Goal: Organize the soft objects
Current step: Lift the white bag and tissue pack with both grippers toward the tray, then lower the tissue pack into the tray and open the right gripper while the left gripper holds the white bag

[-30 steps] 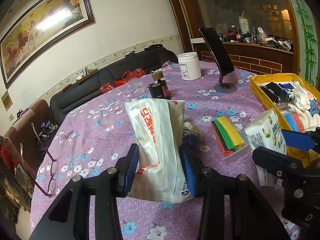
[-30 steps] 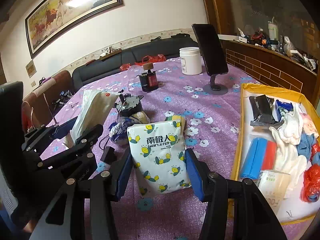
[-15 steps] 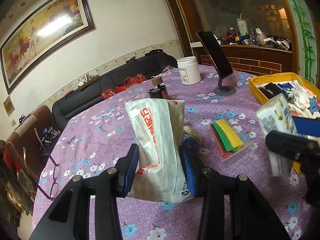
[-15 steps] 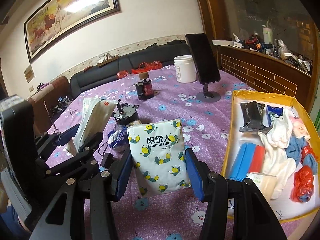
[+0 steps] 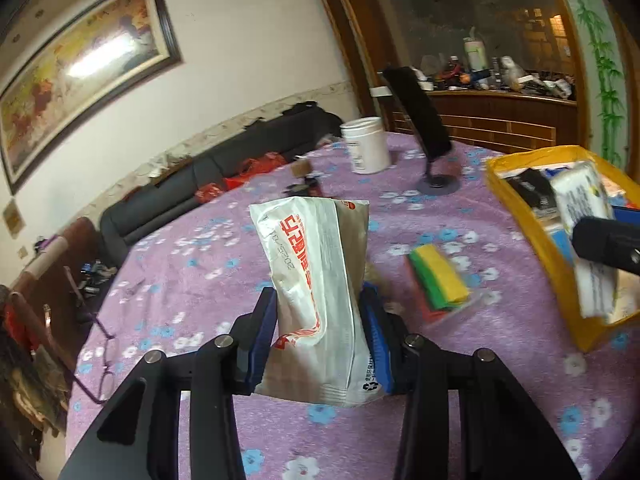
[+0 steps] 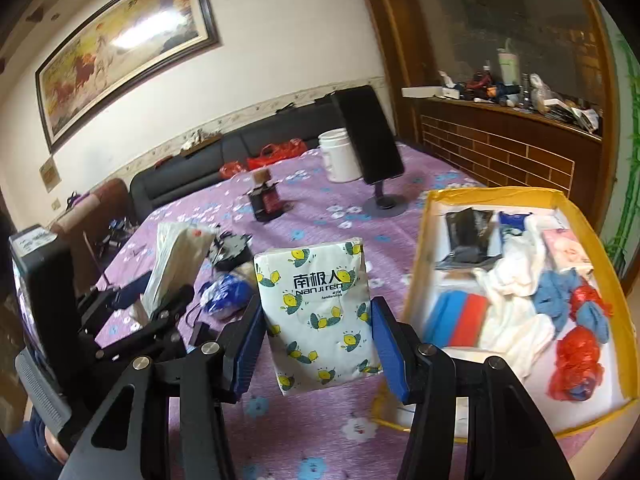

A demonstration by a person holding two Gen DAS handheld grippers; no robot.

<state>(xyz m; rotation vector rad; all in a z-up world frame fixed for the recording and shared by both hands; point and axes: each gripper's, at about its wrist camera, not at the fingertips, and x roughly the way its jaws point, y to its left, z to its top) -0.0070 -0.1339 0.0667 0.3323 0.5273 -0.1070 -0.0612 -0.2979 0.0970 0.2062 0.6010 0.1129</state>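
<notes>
Standing upright, bee-printed tissue pack (image 6: 320, 312) squeezed by right gripper (image 6: 318, 344).

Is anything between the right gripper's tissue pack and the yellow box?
Nothing visible. The right gripper holds the tissue pack beside the yellow box; the box top is open, though already part-filled with cloths.

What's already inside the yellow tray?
The yellow tray holds a black pouch, blue and red pads, white cloth, blue cloth and red plastic. Anything beneath the cloths is hidden.
</notes>
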